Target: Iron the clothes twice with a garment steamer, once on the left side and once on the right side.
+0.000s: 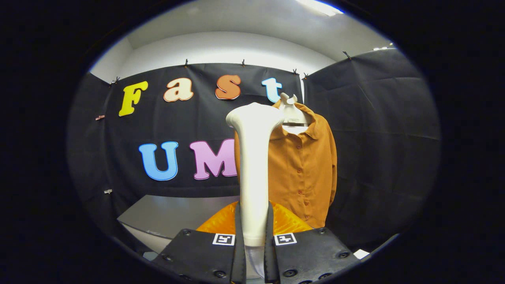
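Both fingers [238, 232] — tight on steamer [253, 165]

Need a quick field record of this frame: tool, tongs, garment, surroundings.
tool: white garment steamer, upright, head at top
tongs: tongs shut on the steamer's handle, a finger on each side
garment: orange button-up shirt on a white hanger, beyond the steamer, slightly to its right
contact: cannot tell if the steamer head touches the shirt
surroundings: grey table below

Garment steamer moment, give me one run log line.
tongs: shut on garment steamer | steamer: upright, head up | shirt: hanging on hanger beyond steamer, buttoned | contact with shirt: cannot tell
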The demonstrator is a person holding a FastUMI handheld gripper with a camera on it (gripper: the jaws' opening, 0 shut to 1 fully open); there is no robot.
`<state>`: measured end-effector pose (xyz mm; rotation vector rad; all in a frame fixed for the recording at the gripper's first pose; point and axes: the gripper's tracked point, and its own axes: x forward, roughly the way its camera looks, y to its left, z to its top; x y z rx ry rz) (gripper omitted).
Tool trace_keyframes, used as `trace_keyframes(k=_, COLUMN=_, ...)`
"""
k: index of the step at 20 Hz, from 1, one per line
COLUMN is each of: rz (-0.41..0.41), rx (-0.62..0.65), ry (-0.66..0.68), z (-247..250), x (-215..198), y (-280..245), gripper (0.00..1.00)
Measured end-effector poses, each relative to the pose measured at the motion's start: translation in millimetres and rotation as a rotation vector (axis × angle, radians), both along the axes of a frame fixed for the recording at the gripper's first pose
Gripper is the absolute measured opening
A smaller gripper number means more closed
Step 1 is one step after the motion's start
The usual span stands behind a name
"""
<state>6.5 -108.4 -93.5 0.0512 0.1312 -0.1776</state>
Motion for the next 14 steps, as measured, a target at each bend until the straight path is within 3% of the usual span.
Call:
trace_keyframes(k=5, rz=0.082, rx=0.005, ry=-0.026, z=30.9, x=5.4, y=54.5, gripper=0.21)
trace_keyframes(k=14, rz=0.107, rx=0.004, ry=-0.086, z=57.7, x=-0.2, y=68.7, gripper=0.22)
